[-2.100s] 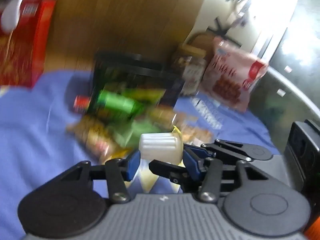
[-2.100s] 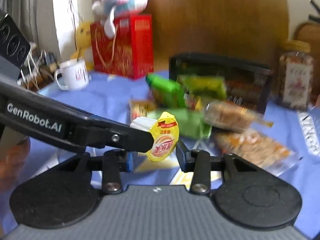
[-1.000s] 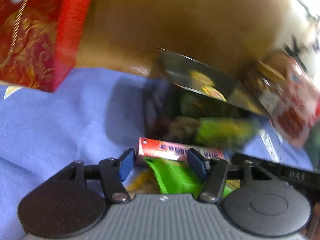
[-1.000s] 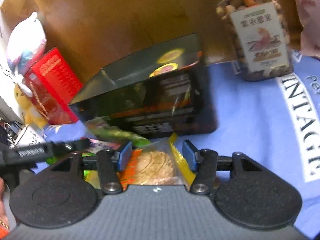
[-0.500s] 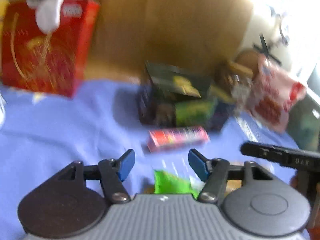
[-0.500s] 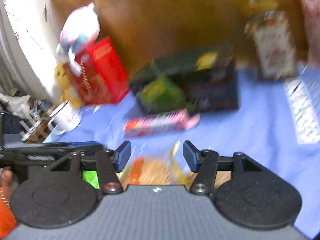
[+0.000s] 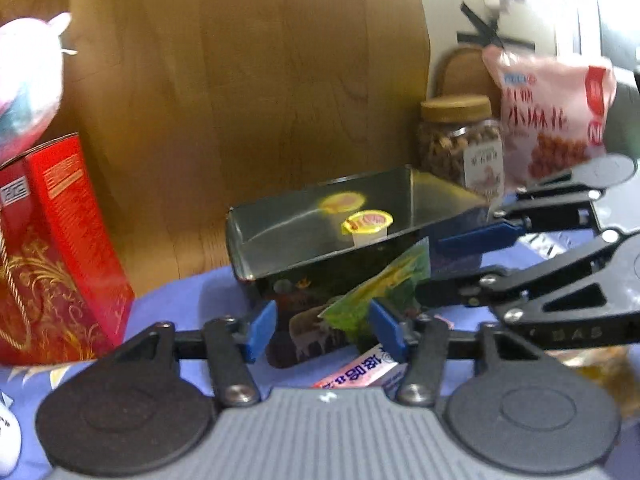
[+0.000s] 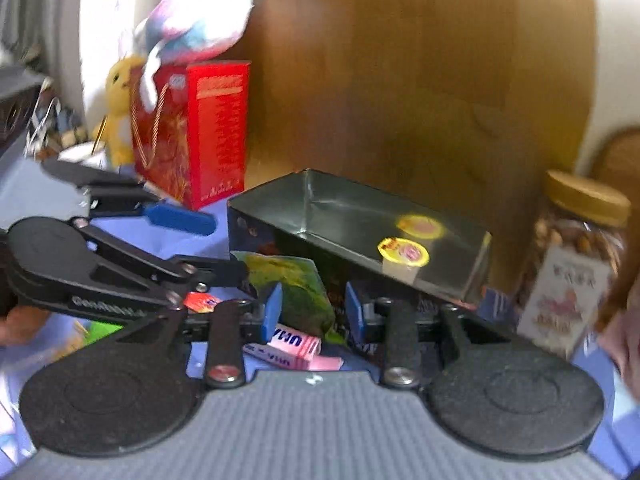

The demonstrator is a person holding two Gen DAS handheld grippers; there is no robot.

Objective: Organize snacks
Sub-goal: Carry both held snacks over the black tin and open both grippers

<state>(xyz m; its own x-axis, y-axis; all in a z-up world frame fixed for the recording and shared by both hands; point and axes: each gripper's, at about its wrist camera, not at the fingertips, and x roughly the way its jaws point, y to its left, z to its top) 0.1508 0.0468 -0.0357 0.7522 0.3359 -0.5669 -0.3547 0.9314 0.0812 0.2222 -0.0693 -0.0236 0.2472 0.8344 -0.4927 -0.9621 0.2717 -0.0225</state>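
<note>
An open black tin (image 7: 320, 264) (image 8: 360, 216) stands on the blue cloth with one yellow-lidded jelly cup (image 7: 368, 226) (image 8: 402, 258) inside. A green snack packet (image 7: 384, 280) (image 8: 296, 284) stands upright against the tin's front. My right gripper (image 8: 314, 312) (image 7: 430, 268) has the packet between its closing jaws, and I see no pad pressing on it. My left gripper (image 7: 324, 330) (image 8: 224, 250) is also closing; the packet's edge is by its right pad and the gap is otherwise bare. A pink box (image 7: 360, 372) (image 8: 292, 344) lies flat just below both.
A red gift bag (image 7: 52, 240) (image 8: 200, 132) with a plush toy (image 8: 192, 28) on top stands left of the tin. A nut jar (image 7: 460, 148) (image 8: 572, 256) and a pink snack bag (image 7: 552, 120) stand to its right. A wooden panel rises behind. A hand (image 8: 624, 340) shows at the right edge.
Both pairs of jaws have narrowed. Both views moved closer to the tin. The green packet, earlier lying low under the left gripper, now stands upright between the right gripper's fingers.
</note>
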